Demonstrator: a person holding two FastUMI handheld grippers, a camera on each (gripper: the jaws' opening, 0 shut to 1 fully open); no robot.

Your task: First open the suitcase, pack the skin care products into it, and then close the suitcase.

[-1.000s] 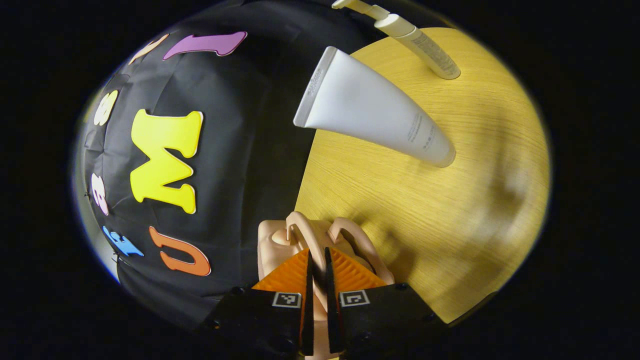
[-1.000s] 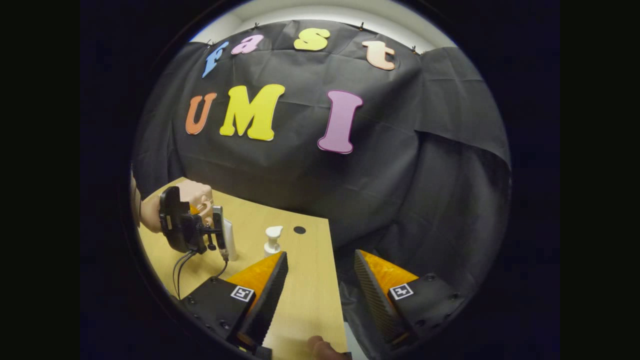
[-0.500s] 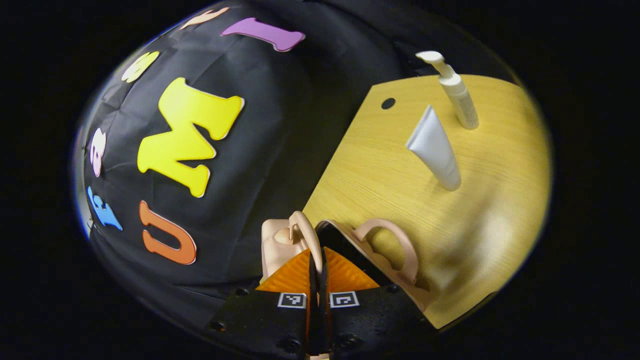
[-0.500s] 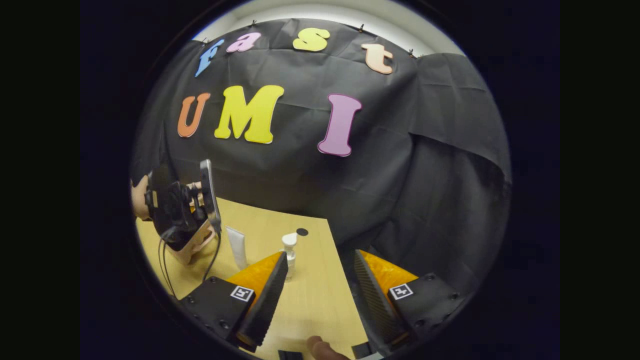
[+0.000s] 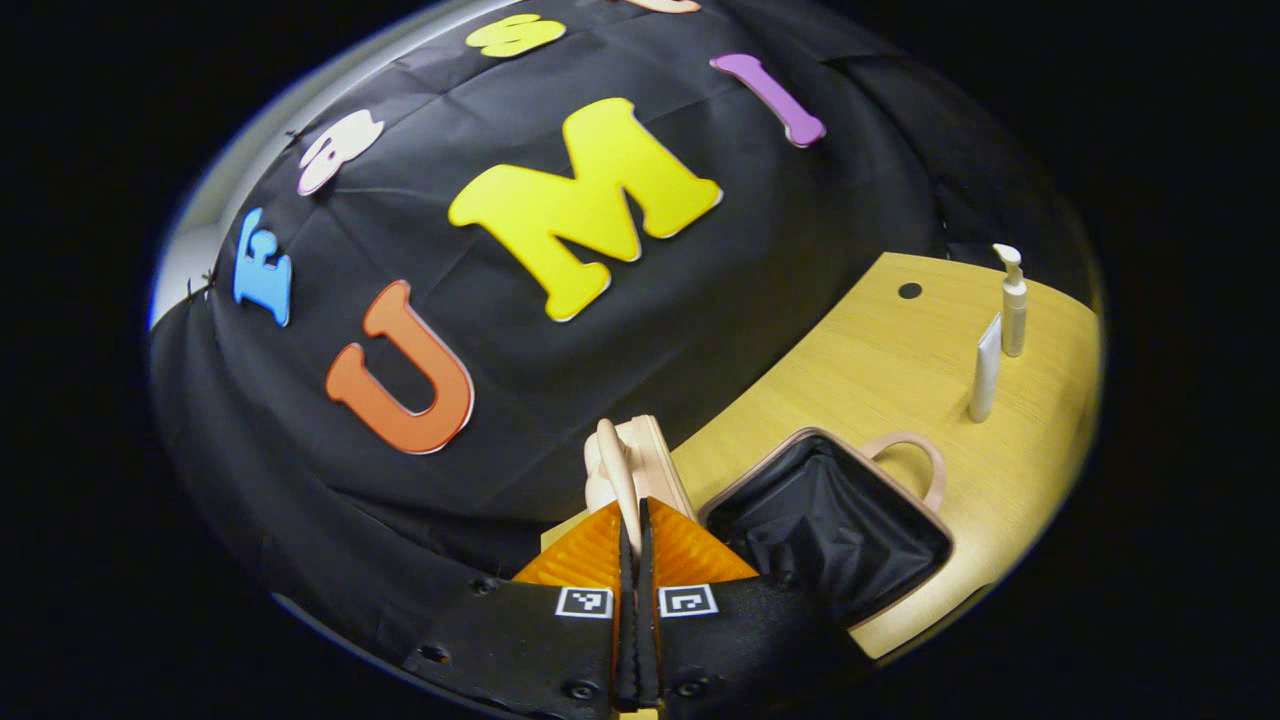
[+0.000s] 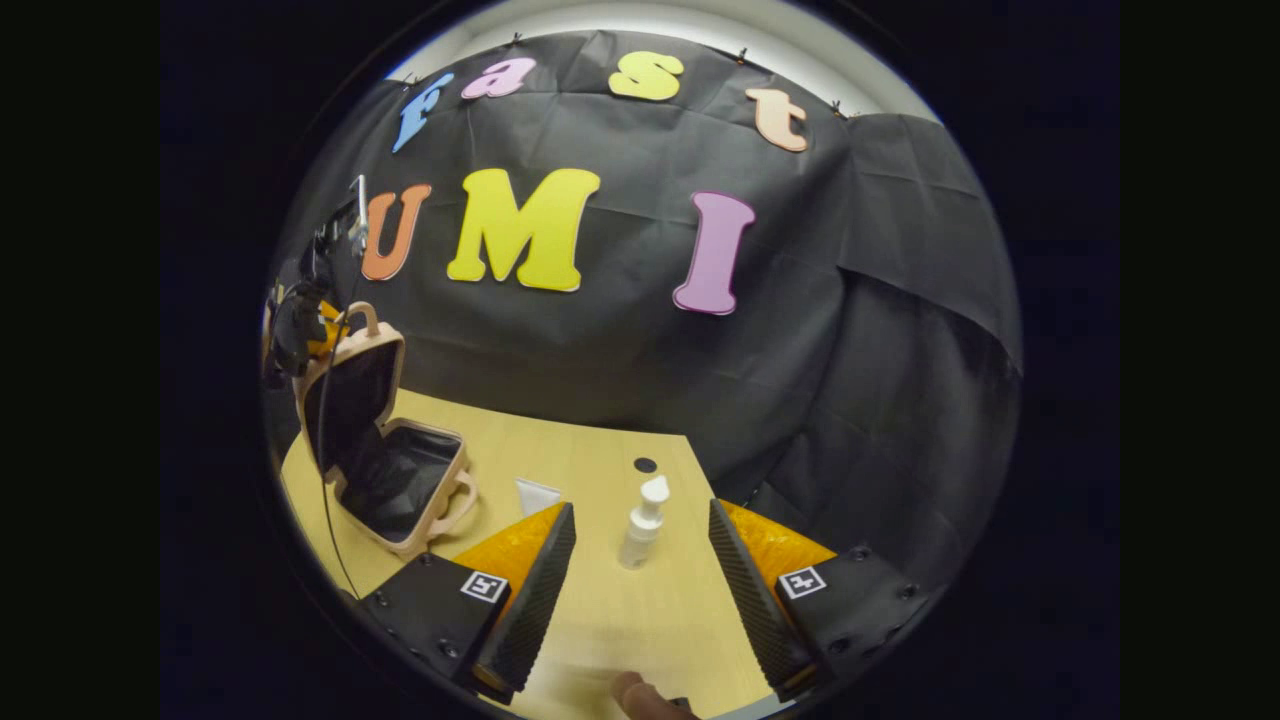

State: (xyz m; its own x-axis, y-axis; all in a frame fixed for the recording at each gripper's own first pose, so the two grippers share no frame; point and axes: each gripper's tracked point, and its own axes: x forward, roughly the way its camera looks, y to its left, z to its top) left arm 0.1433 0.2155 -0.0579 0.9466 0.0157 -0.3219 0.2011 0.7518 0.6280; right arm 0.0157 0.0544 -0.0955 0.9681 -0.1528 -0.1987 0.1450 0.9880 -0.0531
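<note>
A small beige suitcase (image 6: 432, 497) lies open on the wooden table (image 6: 590, 620), showing its black lining (image 5: 830, 520). Its lid (image 6: 350, 390) stands upright. My left gripper (image 5: 636, 505) is shut on the lid's top handle (image 5: 612, 465); the right gripper view shows that gripper (image 6: 300, 320) high at the left. A white tube (image 5: 985, 370) and a white pump bottle (image 5: 1013, 300) stand right of the suitcase. My right gripper (image 6: 640, 508) is open, and the pump bottle (image 6: 640, 525) stands beyond the gap between its fingers. The tube (image 6: 535, 495) is partly hidden behind one finger.
A small round hole (image 6: 645, 465) sits in the table near its far edge. The black cloth wall (image 6: 620, 350) runs close behind the table. A cable (image 6: 325, 480) hangs from the left gripper beside the suitcase. A person's fingertip (image 6: 640, 690) shows at the bottom.
The left gripper has risen with the handle in its grip, swinging the lid from nearly closed to upright. The right gripper stayed open and shifted so the pump bottle lines up between its fingers.
</note>
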